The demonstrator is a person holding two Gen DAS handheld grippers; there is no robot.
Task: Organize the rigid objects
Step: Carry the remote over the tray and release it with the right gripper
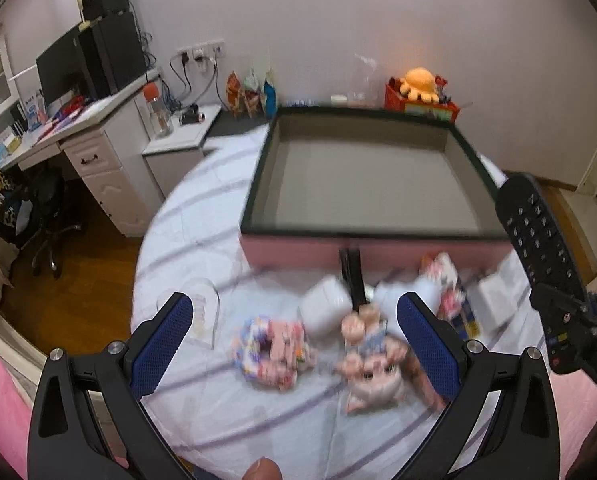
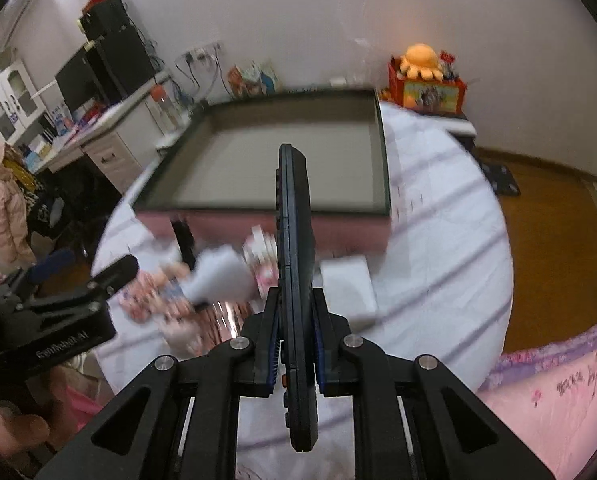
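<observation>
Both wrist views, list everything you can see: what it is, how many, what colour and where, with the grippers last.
remote control: one, black, clamped on edge in the right gripper, pointing toward the box
box: one, pink sides, dark rim, grey inside, nothing in it, on the table
table: one, round, white cloth with purple stripes
small items: blurred pile, white and pink, in front of the box; count unclear
clear dome: one, left of the pile
plush toy: one, orange, on a red box by the wall
left gripper: blue fingers open, above the pile
right gripper: shut on the remote control
</observation>
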